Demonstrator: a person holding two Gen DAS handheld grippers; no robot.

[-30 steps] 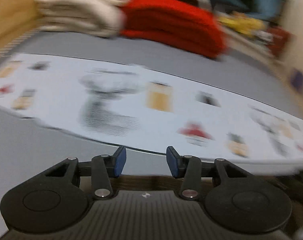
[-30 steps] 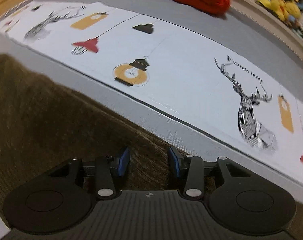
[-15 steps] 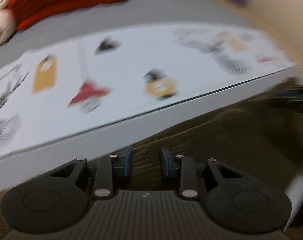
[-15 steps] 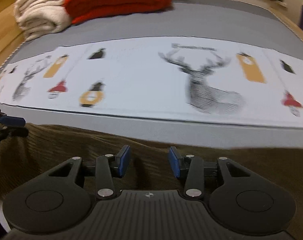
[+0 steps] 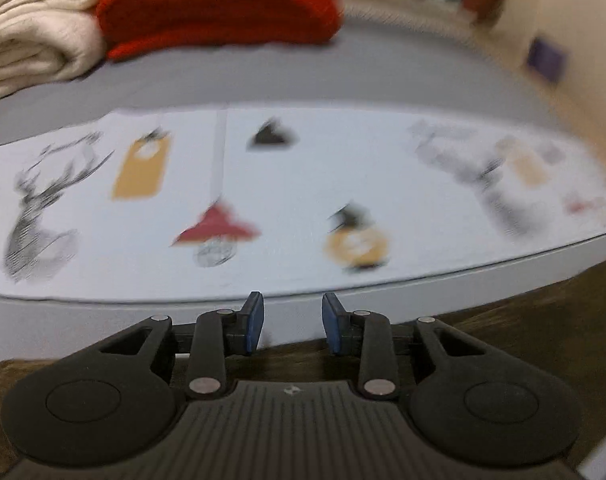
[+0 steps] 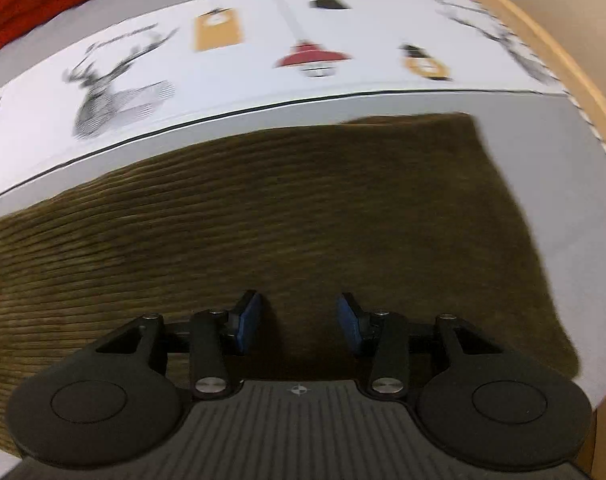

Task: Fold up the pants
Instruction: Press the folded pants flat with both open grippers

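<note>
Both claws gaping, empty: left claw [image 5: 291, 322] & right claw [image 6: 299, 326] hover over brown corduroy pants [image 6: 263, 216], prob lining up a grab.

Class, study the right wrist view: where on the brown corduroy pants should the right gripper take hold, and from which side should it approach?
Probably the far right corner of the pants. There two straight edges meet on the grey surface, so one finger could slide under from the outside. The right gripper, open above mid-fabric, has only flat cloth beneath it.
</note>
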